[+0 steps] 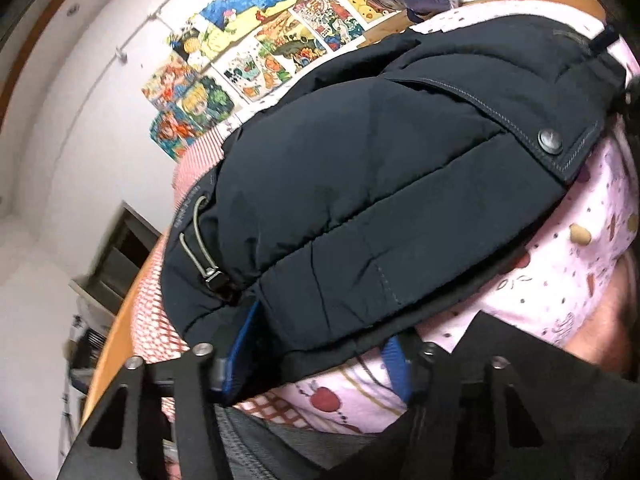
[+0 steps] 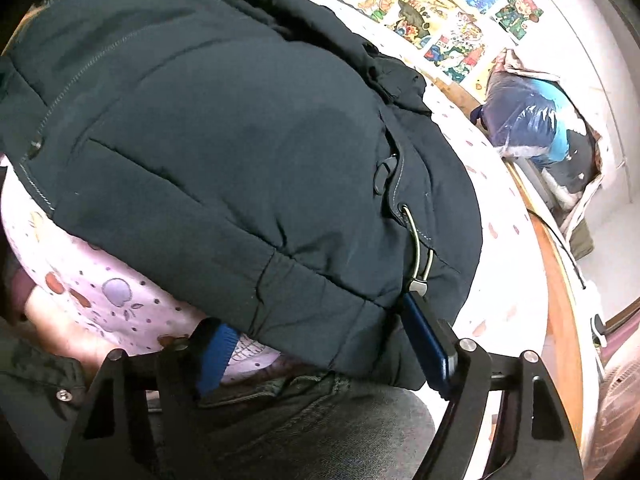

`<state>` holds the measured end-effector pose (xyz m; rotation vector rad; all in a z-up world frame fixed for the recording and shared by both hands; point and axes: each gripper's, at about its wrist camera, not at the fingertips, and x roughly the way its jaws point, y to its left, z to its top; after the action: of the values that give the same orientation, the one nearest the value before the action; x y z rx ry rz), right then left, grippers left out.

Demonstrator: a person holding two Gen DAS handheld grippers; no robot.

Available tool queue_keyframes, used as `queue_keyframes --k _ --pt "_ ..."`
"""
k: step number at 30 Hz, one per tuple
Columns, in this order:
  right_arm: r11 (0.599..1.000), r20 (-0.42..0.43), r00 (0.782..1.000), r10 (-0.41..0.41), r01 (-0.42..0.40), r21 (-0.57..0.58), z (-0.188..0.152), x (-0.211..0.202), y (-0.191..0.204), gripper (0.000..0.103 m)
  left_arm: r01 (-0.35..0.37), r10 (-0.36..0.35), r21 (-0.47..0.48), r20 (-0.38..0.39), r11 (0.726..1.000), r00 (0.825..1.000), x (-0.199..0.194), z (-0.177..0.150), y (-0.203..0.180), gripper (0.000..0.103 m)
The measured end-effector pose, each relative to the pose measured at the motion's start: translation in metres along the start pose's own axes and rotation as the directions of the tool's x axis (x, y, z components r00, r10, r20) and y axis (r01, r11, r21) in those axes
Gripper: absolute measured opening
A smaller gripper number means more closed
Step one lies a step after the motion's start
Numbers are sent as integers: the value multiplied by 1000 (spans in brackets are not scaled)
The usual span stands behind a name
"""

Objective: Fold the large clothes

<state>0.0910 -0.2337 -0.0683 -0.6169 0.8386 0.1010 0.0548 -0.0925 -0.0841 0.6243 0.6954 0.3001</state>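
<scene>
Jacket [image 1: 380, 200] fills most of both views, a dark navy padded one, bunched into a thick rounded heap on a bed cover [image 1: 580, 240] that is pink with small fruit prints. Much of it is hard to read: its far edge is cut off by the rim of the picture at 1 o'clock in the left wrist view and at 10 o'clock in the right wrist view, and I cannot tell which part is sleeve, hood or body. The fabric is quilted in wide bands with grey stitching. A flap carries a metal snap button [image 1: 550, 141], and an elastic cord with toggle [image 1: 204, 240] hangs at the hem.

The left gripper [image 1: 316, 368] sits at 6 o'clock, right under the near hem. Its blue pads [image 1: 240, 344] stand well apart, and the hem drapes over and between them; the fabric hides the tips, so whether anything is pinched is not clear. The right gripper [image 2: 320, 344] is also at 6 o'clock with its blue pads [image 2: 428, 340] spread wide, the jacket [image 2: 240, 160] lying over them.

Colourful drawings [image 1: 248, 52] hang on the white wall behind, and a wooden bed frame [image 2: 560, 300] curves at 3 o'clock.
</scene>
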Motion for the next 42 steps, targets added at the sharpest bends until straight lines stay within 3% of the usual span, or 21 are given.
queue_keyframes --k 1,3,7,17,29,30,31,35,39,42 --pt "1000 4 1000 9 -9 7 -1 0 -2 74 -11 11 12 7 1000 1000 -2 0 -1 44" --pt "999 12 999 31 -31 20 -3 1 -7 74 -43 42 26 19 999 999 -4 0 1 28" --pt "996 32 996 80 -81 39 -6 1 -14 74 -30 30 1 61 1000 998 -11 5 17 14" --pt "981 41 981 191 -192 17 -9 7 -21 74 94 -82 -75 145 993 986 -23 40 65 9" --pt "995 9 997 80 -81 56 -4 13 -23 74 190 -154 -132 244 973 958 -31 91 112 7" --pt "997 16 999 50 -50 65 -4 12 -24 70 189 -153 -132 248 973 957 -32 93 113 7" --pt "997 25 999 29 -31 77 -4 11 -26 56 191 -154 -132 251 973 956 -31 94 114 7" --pt "981 93 994 54 -70 179 -6 4 -47 25 190 -145 -149 268 970 952 -35 92 115 7" --pt "954 217 975 50 -111 280 -2 -18 -70 13 195 -114 -228 325 954 939 -42 90 132 6" --pt "929 325 946 22 -139 342 6 -40 -92 9 205 -95 -283 359 937 928 -48 88 149 6"
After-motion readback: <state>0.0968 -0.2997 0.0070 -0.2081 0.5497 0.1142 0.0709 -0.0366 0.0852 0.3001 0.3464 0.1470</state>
